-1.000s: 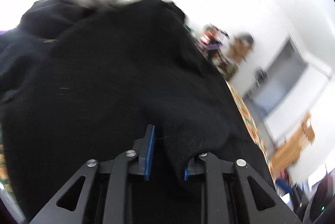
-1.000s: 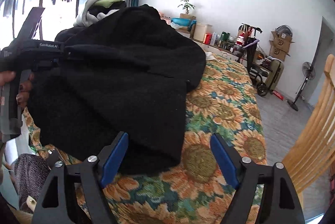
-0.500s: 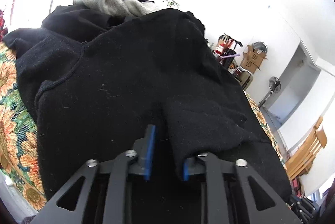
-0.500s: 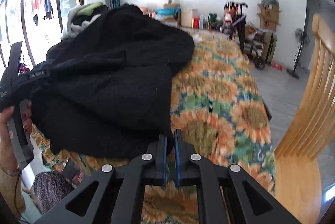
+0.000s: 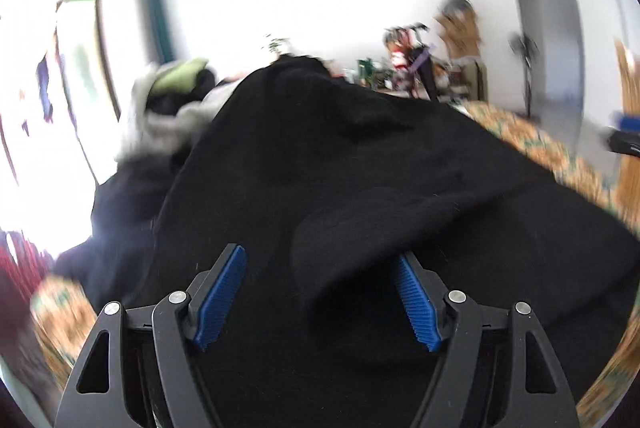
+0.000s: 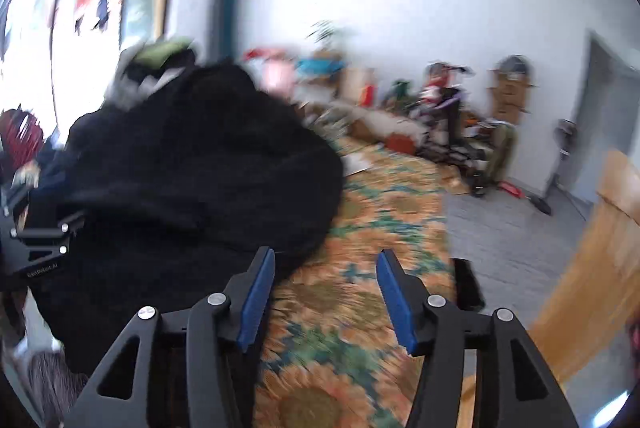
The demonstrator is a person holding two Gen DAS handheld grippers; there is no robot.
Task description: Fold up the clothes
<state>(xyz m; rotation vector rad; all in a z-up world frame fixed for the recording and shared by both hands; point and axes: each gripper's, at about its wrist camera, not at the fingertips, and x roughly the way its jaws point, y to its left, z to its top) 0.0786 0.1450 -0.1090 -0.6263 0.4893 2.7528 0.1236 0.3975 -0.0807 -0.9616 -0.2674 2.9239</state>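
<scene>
Black garment (image 6: pixel 192 187) bundled roughly on sunflower cloth (image 6: pixel 360 300), folding barely begun; left gripper (image 5: pixel 320 296) opening around a loose fold, right gripper (image 6: pixel 326 292) opening, empty.

Showing as matt, fuzzy black knit cloth, the garment (image 5: pixel 360 167); carrying ribbed blue rubbery pads (image 5: pixel 416 302) on matt black plastic fingers with shiny metal screws; lying as printed sunflower tablecloth (image 6: pixel 360 300), smooth-looking; standing as pale varnished wooden chair (image 6: pixel 600 256).
</scene>
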